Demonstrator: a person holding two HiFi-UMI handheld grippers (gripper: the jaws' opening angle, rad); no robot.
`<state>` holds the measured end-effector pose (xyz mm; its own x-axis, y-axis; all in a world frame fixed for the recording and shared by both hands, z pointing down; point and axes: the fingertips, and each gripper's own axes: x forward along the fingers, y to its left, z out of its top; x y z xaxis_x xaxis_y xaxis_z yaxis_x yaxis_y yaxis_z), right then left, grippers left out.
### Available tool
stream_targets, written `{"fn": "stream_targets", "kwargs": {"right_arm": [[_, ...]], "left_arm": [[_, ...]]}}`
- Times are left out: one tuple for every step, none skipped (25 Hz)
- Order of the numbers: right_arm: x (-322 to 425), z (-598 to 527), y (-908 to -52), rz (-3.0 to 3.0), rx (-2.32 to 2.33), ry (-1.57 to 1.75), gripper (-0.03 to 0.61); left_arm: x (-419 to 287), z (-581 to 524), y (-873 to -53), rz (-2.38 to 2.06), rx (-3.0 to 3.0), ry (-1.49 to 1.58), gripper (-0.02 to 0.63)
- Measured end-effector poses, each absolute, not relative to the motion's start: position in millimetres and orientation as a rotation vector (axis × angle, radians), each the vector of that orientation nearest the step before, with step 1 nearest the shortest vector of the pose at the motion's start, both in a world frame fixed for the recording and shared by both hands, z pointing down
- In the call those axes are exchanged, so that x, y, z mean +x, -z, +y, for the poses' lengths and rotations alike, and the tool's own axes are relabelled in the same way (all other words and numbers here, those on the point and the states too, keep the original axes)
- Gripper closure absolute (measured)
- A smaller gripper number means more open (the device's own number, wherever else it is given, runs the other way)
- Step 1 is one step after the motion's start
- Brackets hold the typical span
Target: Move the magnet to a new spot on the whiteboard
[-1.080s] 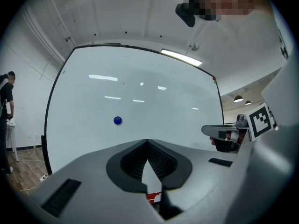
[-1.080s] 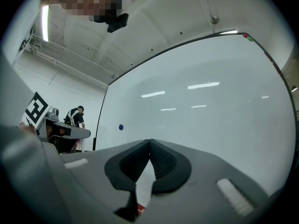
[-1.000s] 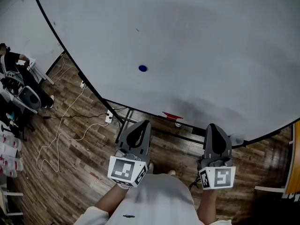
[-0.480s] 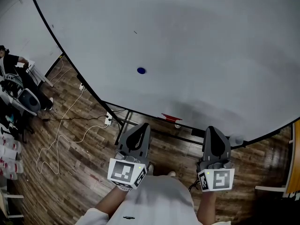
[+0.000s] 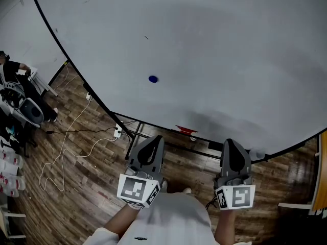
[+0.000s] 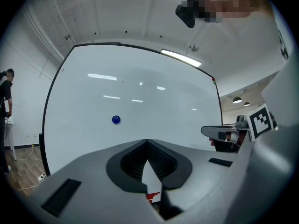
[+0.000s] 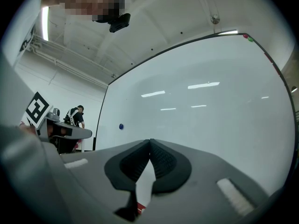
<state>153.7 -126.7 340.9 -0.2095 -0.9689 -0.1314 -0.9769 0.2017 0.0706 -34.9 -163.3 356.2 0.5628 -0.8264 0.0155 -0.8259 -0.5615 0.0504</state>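
Observation:
A small round blue magnet [image 5: 153, 79] sticks to the large whiteboard [image 5: 219, 50], left of its middle. It also shows as a blue dot, the magnet [image 6: 116, 119] in the left gripper view and the magnet [image 7: 121, 126] in the right gripper view. My left gripper [image 5: 152, 143] and right gripper [image 5: 231, 145] are held side by side in front of the board's lower edge, well short of the magnet. The left gripper [image 6: 147, 142] has its jaws together with nothing in them. The right gripper [image 7: 150, 142] is likewise shut and empty.
The board rests on a black stand [image 5: 134, 132] over a wood floor, with a red object [image 5: 186, 129] at its lower edge. White cables [image 5: 66, 142] and a power strip [image 5: 118, 130] lie on the floor at left. A person [image 5: 13, 80] and equipment are at far left.
The head view has shifted slightly, so the magnet sits a little lower in the picture. Both grippers and the magnet itself have stayed where they were.

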Motion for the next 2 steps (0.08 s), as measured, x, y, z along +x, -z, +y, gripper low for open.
{"fn": "stream_targets", "kwargs": {"right_arm": [[154.0, -126.9, -340.6, 2.388, -1.936, -0.211, 0.569], [154.2, -127.2, -340.4, 2.386, -1.935, -0.210, 0.571]], "left_arm": [[-34.7, -163.5, -356.2, -1.445, 2.731, 0.015, 0.607], [-34.5, -163.8, -356.3, -1.444, 2.731, 0.015, 0.607]]}}
